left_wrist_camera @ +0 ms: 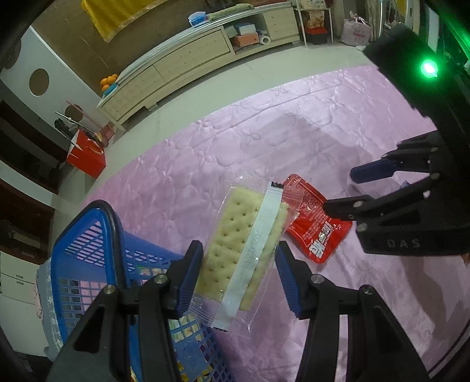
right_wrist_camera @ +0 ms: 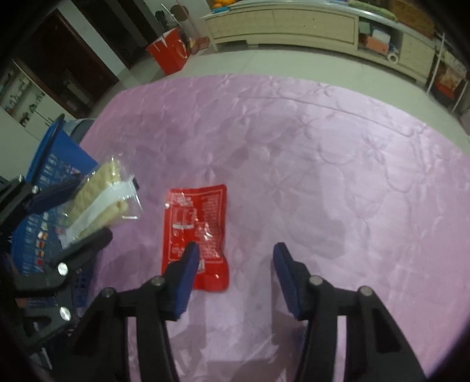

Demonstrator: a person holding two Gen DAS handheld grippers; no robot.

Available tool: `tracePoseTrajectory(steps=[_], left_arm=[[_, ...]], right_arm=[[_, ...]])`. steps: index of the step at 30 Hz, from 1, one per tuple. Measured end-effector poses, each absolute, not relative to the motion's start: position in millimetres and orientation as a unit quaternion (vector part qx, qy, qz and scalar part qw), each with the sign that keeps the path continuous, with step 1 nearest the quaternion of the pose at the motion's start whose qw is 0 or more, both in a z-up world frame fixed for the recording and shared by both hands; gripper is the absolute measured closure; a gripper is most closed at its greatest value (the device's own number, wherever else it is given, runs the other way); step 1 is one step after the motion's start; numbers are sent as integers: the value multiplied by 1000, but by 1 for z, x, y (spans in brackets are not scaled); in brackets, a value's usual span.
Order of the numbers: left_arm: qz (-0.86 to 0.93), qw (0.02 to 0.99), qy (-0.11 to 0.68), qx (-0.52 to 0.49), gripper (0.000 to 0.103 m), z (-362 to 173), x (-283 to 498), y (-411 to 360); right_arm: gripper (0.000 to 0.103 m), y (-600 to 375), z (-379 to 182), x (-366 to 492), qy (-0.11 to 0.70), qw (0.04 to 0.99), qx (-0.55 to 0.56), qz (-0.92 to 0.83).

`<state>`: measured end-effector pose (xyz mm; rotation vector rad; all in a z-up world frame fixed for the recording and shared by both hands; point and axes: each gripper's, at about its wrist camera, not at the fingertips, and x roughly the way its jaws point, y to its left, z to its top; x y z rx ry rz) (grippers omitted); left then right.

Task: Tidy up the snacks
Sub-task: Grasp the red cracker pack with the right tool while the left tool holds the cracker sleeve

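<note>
My left gripper (left_wrist_camera: pixel 238 263) is shut on a clear-wrapped cracker pack (left_wrist_camera: pixel 246 244) and holds it above the pink cloth, beside the blue basket (left_wrist_camera: pixel 88 249). The pack also shows in the right wrist view (right_wrist_camera: pixel 100 199), held between the left gripper's fingers (right_wrist_camera: pixel 85 244). A red snack packet (right_wrist_camera: pixel 196 235) lies flat on the cloth; it also shows in the left wrist view (left_wrist_camera: pixel 317 223). My right gripper (right_wrist_camera: pixel 235 264) is open and empty just above the packet's near end, with its left pad (right_wrist_camera: pixel 188 270) over the packet. The right gripper also shows in the left wrist view (left_wrist_camera: pixel 340 191).
The blue basket (right_wrist_camera: pixel 50 164) stands at the cloth's left edge with small packets inside. The pink quilted cloth (right_wrist_camera: pixel 323 176) covers the surface. A long low cabinet (right_wrist_camera: pixel 293 26) and a red bag (right_wrist_camera: pixel 170 55) stand on the floor beyond.
</note>
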<state>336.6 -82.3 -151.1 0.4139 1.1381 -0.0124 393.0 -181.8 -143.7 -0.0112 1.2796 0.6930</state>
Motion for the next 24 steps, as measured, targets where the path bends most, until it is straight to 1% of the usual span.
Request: tracePoseTrajectory(steps=[7, 9, 11, 12, 15, 16, 17, 24], left_arm=[[-5, 818, 539, 202, 55, -154, 339, -87], [-5, 816, 540, 205, 55, -155, 340, -87], [-7, 816, 540, 205, 55, -155, 339, -87], [-7, 816, 540, 205, 55, -154, 339, -86], [-8, 816, 540, 207, 55, -154, 339, -86], [-8, 816, 540, 207, 55, -154, 339, -86], [-8, 816, 541, 207, 55, -154, 339, -86], [-9, 825, 534, 186, 55, -148, 339, -82]], right_arm=[[48, -163, -150, 393, 588, 742, -26, 321], [53, -161, -150, 394, 588, 741, -27, 324], [64, -159, -151, 394, 591, 734, -23, 333], [67, -157, -152, 394, 592, 733, -26, 334], [80, -148, -153, 392, 587, 737, -49, 331], [90, -150, -152, 392, 587, 738, -48, 328], [96, -151, -152, 391, 588, 737, -44, 329], [100, -169, -131, 377, 568, 756, -41, 321]])
